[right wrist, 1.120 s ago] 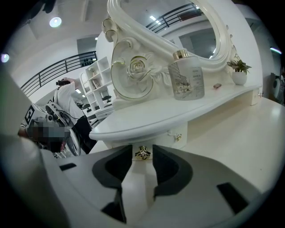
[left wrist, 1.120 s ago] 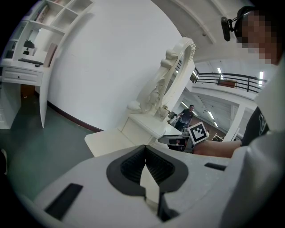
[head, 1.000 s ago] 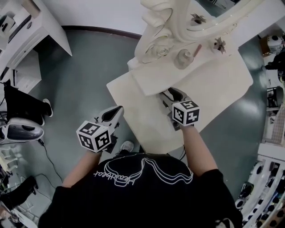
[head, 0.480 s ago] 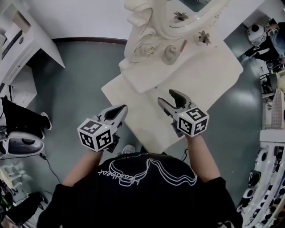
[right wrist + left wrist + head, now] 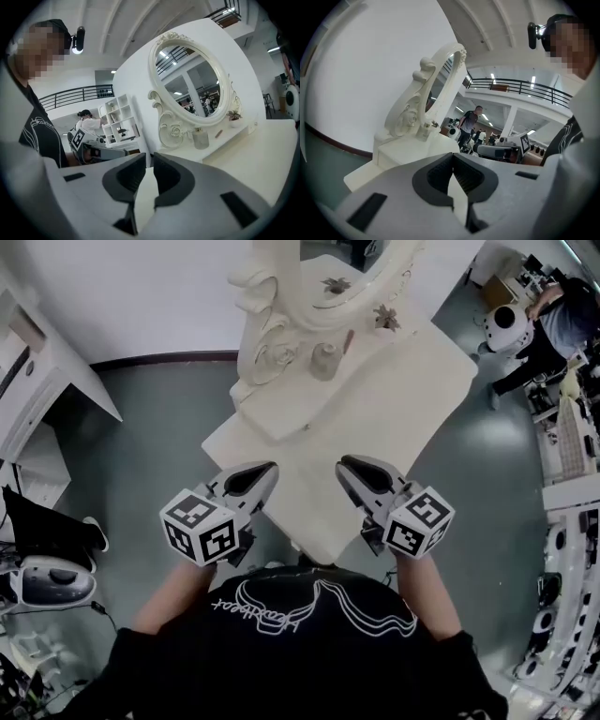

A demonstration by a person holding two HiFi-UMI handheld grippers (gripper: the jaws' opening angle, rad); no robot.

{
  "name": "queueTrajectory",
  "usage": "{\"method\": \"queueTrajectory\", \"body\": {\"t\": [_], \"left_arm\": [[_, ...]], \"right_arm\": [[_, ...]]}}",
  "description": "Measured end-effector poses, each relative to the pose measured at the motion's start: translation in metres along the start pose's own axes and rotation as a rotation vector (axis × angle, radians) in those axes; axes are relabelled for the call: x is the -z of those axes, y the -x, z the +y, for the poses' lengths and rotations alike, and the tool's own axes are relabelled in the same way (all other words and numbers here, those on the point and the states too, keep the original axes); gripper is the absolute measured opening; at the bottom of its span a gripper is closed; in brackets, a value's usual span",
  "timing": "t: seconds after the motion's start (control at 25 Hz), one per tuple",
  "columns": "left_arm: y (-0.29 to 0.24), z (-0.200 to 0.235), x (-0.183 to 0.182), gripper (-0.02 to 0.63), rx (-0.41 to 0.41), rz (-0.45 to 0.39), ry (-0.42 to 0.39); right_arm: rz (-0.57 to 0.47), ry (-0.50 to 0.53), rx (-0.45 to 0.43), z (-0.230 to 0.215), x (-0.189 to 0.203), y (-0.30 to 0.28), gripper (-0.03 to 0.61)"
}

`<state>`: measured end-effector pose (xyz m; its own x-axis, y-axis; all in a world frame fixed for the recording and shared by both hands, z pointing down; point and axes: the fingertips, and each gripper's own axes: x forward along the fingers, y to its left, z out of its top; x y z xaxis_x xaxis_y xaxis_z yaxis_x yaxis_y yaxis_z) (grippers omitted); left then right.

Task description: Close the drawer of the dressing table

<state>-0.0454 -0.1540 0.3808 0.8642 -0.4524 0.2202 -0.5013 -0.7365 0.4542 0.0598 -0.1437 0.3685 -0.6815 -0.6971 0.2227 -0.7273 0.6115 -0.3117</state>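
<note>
Cream dressing table bears a carved mirror.

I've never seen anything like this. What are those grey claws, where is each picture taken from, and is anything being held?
No robot: a person holds a two-jaw gripper in each hand. One picture comes from a camera on the person's head, looking down; the others come from a camera on each gripper. The left gripper is shut and empty. The right gripper has just been closing its jaws, a narrow gap left, nothing between. Both hover near a white dressing table bearing an ornate mirror and a small jar.
</note>
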Motion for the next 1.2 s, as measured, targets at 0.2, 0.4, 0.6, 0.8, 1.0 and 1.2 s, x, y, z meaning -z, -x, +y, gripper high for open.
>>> {"method": "queueTrajectory", "body": {"t": [0.2, 0.4, 0.6, 0.8, 1.0, 1.2], "left_arm": [[0.005, -0.026, -0.014, 0.003, 0.085, -0.006, -0.045], [0.016, -0.033, -0.019, 0.003, 0.119, -0.026, -0.061], [0.026, -0.039, -0.018, 0.003, 0.138, -0.03, -0.072], [0.035, -0.043, -0.016, 0.003, 0.148, -0.035, -0.082], [0.042, -0.041, -0.01, 0.003, 0.144, -0.032, -0.077], [0.046, -0.043, -0.007, 0.003, 0.141, -0.025, -0.072]], "right_arm": [[-0.07, 0.011, 0.006, 0.025, -0.009, 0.017, 0.003], [-0.13, 0.066, 0.061, 0.035, -0.014, 0.028, 0.003], [-0.163, 0.084, 0.061, 0.053, -0.014, 0.032, 0.003], [-0.158, 0.054, 0.068, 0.061, -0.003, 0.033, 0.003], [-0.143, 0.042, 0.057, 0.069, 0.005, 0.029, 0.003], [-0.136, 0.037, 0.056, 0.075, 0.008, 0.031, 0.003]]}}
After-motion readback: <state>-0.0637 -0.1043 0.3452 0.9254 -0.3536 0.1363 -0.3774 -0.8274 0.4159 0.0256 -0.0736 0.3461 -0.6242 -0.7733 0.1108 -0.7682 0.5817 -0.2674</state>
